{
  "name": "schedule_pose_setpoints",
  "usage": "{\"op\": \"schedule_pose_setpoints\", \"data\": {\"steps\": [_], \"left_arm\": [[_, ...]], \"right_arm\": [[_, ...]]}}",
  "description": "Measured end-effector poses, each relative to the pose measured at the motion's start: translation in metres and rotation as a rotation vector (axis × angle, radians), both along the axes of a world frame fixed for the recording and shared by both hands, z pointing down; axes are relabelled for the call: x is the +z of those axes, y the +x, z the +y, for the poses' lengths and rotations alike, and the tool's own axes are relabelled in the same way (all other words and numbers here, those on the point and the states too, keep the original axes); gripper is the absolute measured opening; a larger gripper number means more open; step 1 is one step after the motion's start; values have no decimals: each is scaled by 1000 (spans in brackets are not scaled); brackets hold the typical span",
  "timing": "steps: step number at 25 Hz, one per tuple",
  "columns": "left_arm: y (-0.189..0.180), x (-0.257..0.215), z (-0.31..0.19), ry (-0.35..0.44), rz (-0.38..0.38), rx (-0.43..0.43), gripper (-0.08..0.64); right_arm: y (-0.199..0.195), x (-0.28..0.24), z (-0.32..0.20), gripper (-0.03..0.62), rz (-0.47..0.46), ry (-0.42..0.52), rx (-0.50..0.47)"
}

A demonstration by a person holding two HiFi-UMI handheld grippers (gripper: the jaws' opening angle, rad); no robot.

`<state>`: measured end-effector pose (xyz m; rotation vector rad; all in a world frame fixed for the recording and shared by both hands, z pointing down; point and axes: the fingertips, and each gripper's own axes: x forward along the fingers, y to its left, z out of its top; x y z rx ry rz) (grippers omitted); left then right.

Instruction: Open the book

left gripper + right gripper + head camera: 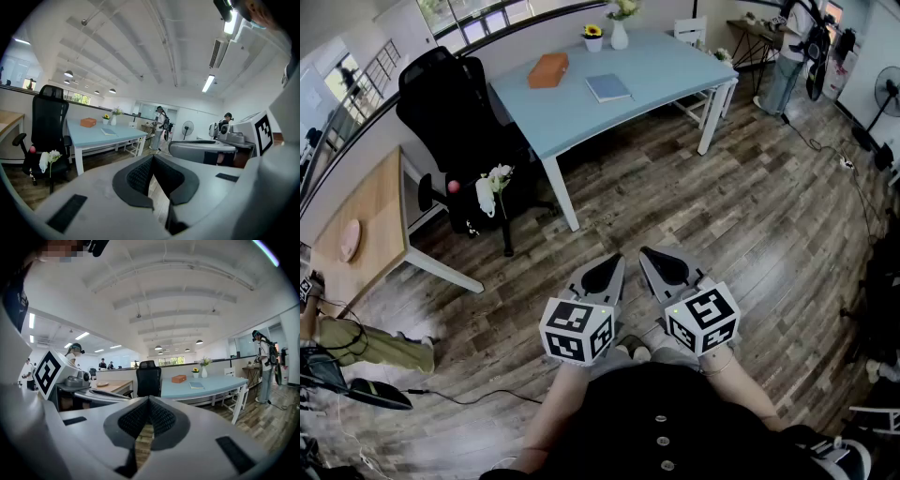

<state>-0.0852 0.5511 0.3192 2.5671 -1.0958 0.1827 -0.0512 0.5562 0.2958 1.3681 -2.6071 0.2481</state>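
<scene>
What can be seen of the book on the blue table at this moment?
The book is thin, with a grey-blue cover, and any print on it is too small to tell. It is closed and lies flat on the light blue table, which alone touches it. An orange box lies apart to its left, and a white vase stands beyond it. The left gripper and the right gripper, fingers together, are far from it.
</scene>
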Motion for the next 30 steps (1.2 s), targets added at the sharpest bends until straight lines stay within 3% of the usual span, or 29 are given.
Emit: {"op": "schedule_pose_setpoints", "data": {"steps": [25,26,28,30], "left_arm": [[15,-2,5,3,12,-17,12],[16,-2,5,6,4,-21,12],[18,-2,4,10,0,-31,12],[19,0,4,7,3,-38,12]], "right_arm": [[19,0,9,2,-32,15,-30],[21,0,9,12,-33,17,-32],[24,0,10,99,-38,15,-41],[26,1,10,110,-36,16,-41]]}}
